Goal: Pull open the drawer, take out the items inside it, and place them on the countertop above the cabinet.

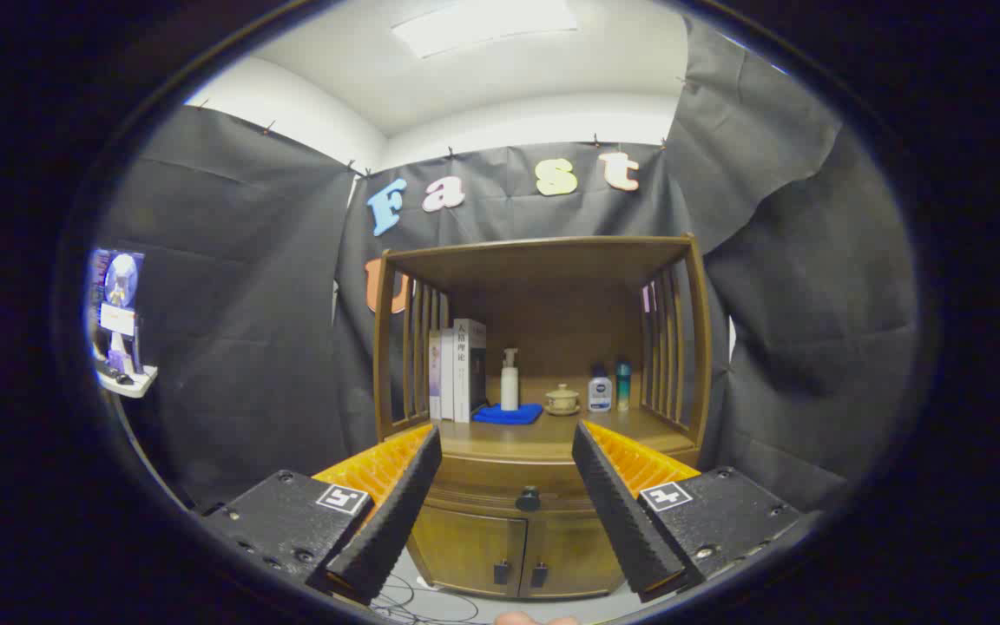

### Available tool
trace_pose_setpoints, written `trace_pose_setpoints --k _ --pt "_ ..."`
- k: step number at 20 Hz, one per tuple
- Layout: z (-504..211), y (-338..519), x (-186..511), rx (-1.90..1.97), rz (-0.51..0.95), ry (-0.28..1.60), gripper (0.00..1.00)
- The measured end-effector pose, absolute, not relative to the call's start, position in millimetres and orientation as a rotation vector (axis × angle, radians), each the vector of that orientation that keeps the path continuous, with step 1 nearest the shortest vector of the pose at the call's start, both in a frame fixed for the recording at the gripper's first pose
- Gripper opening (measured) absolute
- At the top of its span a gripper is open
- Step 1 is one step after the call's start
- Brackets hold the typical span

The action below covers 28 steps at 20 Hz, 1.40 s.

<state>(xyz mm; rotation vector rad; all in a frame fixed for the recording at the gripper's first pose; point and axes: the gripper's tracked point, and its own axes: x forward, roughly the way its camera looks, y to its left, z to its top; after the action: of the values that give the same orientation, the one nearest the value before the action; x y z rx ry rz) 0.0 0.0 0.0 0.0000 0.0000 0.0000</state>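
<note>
Gripper (507, 434) fingers spread wide, gripping nothing; closed drawer's dark knob (528, 498) sits between them at six o'clock below the countertop (509, 438) of the wooden cabinet (474, 542).

Little here can be read. The clearest signs are two square black-and-white coded markers (343, 498) – one on the gripper's body to the left, the other (666, 496) on its right – patterns, not words. The gripper (507, 432) has its fingers spread wide apart, holding nothing, with the drawer knob (528, 498) farther off between them. On the far countertop (500, 438), at the left, a white book (469, 369) stands upright with a column of dark characters down its spine – too small to make out for certain. To the right, a small white bottle (600, 389) bears a blue badge, its print too small to tell.
</note>
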Motion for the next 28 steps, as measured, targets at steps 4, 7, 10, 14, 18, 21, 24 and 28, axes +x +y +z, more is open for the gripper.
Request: trace_pose_setpoints --k 4,7,10,14,18,21,24,28 --pt "-7.9 -3.8 -2.2 0.037 -0.036 0.018 0.99" --pt "-7.5 -0.2 -4.2 0.023 -0.029 0.007 0.99" --pt "-7.5 0.6 -2.2 0.008 -0.023 -0.004 0.99" --pt "-10.5 2.1 0.1 0.005 -0.026 -0.001 0.99" --pt "-22.6 2.3 10.4 -0.005 -0.034 0.026 0.99" --pt "-29.7 2.1 18.3 -0.016 -0.041 0.027 0.99" --pt "-43.7 2.8 31.8 -0.012 -0.042 0.055 0.99" --pt "-62.1 -3.1 55.1 -0.014 -0.068 0.085 0.99"
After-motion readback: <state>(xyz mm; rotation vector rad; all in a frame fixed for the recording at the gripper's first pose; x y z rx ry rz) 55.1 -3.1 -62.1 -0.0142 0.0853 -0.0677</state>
